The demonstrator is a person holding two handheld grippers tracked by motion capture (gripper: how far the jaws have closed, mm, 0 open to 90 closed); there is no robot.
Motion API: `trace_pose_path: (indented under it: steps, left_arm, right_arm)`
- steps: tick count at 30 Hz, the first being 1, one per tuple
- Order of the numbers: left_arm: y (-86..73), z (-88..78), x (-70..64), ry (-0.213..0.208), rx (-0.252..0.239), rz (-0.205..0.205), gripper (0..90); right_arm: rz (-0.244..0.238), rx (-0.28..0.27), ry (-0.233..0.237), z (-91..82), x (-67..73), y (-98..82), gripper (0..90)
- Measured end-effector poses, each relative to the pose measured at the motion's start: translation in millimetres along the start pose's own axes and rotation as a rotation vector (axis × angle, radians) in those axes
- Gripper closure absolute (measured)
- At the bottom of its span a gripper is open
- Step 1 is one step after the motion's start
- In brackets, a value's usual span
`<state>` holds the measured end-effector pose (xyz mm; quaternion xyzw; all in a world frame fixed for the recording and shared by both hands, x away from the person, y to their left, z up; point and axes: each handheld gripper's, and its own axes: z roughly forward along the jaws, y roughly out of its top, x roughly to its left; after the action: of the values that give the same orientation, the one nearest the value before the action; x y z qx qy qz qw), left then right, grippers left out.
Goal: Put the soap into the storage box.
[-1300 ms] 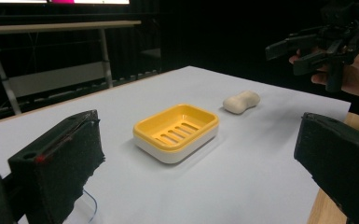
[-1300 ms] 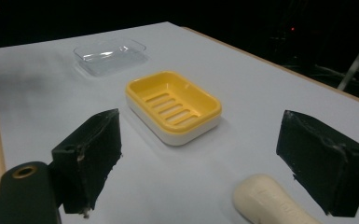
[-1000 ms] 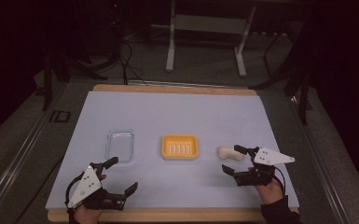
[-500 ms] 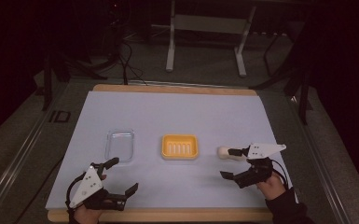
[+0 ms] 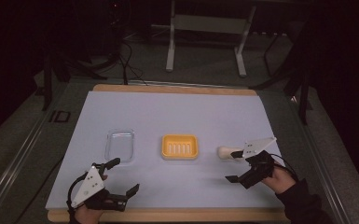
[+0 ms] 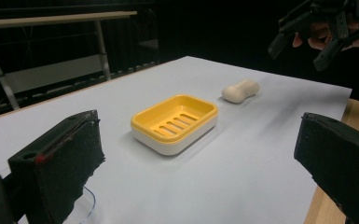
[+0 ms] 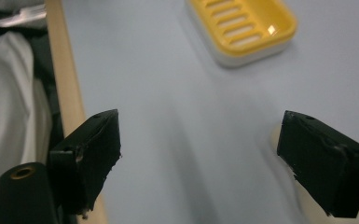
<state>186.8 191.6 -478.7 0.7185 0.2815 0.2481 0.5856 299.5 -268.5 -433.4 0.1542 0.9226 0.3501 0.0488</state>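
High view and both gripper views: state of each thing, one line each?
Soap dish: empty, upright on the table.
Soap bar: lying on the table right of the dish, ungripped.
Clear lid: flat on the table left of the dish, off it.
Left gripper: open, empty.
Right gripper: open, empty, beside the soap.

High view above the table [image 5: 121,107]; both low gripper views sharing the yellow soap dish [image 6: 175,122].
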Motion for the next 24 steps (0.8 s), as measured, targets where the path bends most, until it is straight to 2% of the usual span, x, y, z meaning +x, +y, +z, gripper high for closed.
trace_pose_path:
  steps: [1,2,4,8,10,15,18,20,21,24]
  left_arm:
    - [0.0,-0.1,0.0,0.0,-0.001,0.0,1.2]
    - [0.0,-0.1,0.0,0.0,-0.001,0.0,1.1]
    - [0.0,-0.1,-0.1,-0.001,0.001,0.0,1.2]
    - [-0.1,0.0,-0.1,-0.003,0.003,0.002,1.2]
    - [0.0,0.0,-0.1,-0.003,0.003,0.003,1.2]
    - [-0.1,0.0,-0.1,-0.004,0.005,0.004,1.2]
    - [-0.1,0.1,-0.1,-0.005,0.01,0.007,1.2]
    - [-0.1,0.1,-0.1,-0.005,0.01,0.007,1.2]
    - [-0.3,0.6,-0.4,-0.006,0.01,0.008,1.2]
    - [-0.4,0.7,-0.4,-0.006,0.01,0.008,1.2]
  right_arm:
    - [-0.003,0.029,0.015,0.4,-0.6,1.3,13.2]
    - [-0.003,0.029,0.015,0.4,-0.6,1.3,13.2]
    - [-0.023,0.065,0.005,0.2,-1.2,4.4,13.2]
    - [-0.037,0.066,-0.011,-0.4,-2.9,6.0,13.5]
    - [-0.043,0.081,-0.003,-0.3,-3.8,7.7,13.6]
    - [-0.061,0.214,0.064,7.8,-1.7,11.0,13.4]
    - [-0.068,0.269,0.066,12.4,-2.2,11.9,12.7]
    - [-0.062,0.28,0.069,13.1,-2.7,12.2,12.7]
    - [-0.058,0.313,0.069,15.1,-4.3,13.3,12.6]
    - [-0.059,0.353,0.081,16.7,-4.4,15.2,12.8]
